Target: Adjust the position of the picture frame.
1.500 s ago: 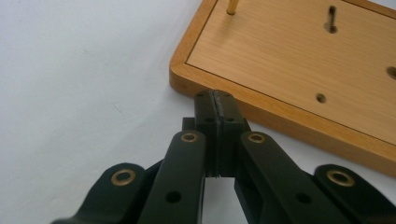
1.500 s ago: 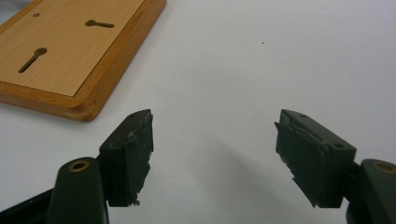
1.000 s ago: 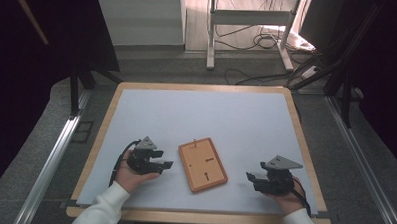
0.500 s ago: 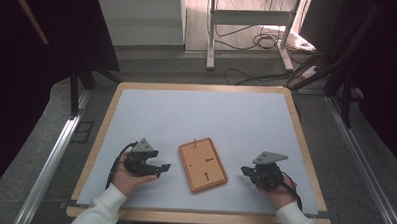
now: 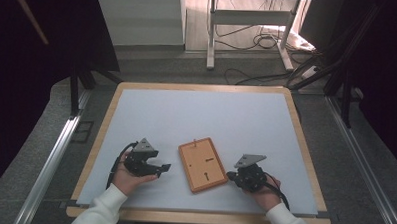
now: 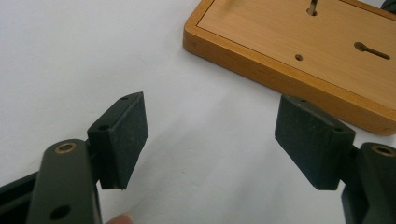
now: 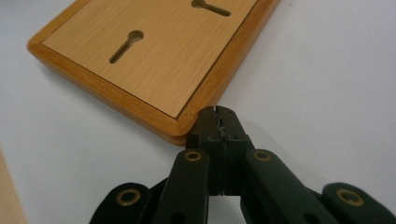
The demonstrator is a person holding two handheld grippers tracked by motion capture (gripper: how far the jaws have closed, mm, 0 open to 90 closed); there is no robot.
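The right gripper [image 7: 219, 114], fingers pressed together on nothing, noses at a corner of the wooden board [image 5: 202, 164] lying mid-counter [image 5: 201, 117]. The left gripper [image 6: 212, 140] gapes empty beside it. Keyhole slots show close up; no writing is readable.

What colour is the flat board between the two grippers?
Light orange-brown wood; the board shows best in the right gripper view.

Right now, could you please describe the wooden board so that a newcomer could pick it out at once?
On the pale table with a wooden rim, look near the front edge, between the left gripper and the right gripper. The wooden board lies flat there: an orange-brown rectangle with keyhole slots, the sole wooden item on the sheet.
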